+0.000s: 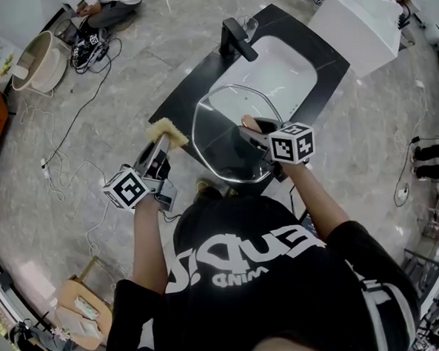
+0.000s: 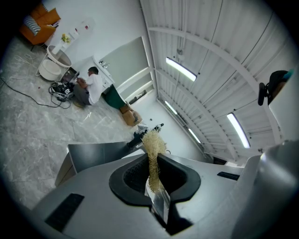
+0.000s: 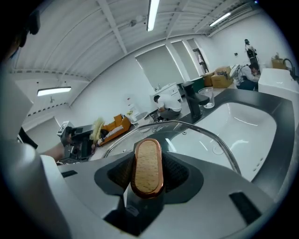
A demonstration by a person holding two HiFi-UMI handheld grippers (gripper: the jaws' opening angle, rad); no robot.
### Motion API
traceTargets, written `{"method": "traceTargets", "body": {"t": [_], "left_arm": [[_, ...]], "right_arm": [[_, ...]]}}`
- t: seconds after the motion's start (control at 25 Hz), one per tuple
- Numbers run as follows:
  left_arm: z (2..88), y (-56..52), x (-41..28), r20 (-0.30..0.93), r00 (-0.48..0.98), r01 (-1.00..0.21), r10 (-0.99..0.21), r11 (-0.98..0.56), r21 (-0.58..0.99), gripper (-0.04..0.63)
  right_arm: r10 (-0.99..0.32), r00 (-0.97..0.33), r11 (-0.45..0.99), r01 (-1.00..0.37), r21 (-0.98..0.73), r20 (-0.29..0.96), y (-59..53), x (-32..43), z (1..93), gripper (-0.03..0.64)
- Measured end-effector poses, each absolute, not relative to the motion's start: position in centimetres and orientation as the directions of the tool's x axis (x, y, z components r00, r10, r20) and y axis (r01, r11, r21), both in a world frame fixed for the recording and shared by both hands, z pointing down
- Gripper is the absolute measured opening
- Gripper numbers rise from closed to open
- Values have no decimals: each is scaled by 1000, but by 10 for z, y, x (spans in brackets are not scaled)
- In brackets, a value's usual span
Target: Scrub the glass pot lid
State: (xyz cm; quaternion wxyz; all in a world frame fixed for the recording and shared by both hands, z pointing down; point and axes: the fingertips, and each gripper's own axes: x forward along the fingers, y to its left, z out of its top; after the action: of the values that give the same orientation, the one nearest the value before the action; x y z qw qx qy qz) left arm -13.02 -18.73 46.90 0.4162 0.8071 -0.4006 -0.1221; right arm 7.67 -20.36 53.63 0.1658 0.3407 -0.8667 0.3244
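Over the counter's (image 1: 176, 101) near edge, right gripper (image 3: 147, 173) clamps the knob (image 3: 147, 164) of the glass lid (image 1: 218, 132); left gripper (image 1: 159, 148), pinching loofah (image 1: 168, 131), hangs just left of it.

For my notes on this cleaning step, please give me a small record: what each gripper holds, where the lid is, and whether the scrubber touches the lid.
left gripper: shut on the fibrous scrubber
right gripper: shut on the knob of the glass lid
lid position: held over the near side of the white sink
contact: scrubber and lid apart, scrubbing not yet begun
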Motion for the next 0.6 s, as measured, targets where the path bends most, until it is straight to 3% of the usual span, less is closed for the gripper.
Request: {"method": "traceTargets", "body": {"t": [0.6], "left_arm": [[480,-176,-132,154,631,-549,-760,-297,781,49]], "right_arm": [[-392,-642,651,-700,-294,659,-197,28,608,173]]}}
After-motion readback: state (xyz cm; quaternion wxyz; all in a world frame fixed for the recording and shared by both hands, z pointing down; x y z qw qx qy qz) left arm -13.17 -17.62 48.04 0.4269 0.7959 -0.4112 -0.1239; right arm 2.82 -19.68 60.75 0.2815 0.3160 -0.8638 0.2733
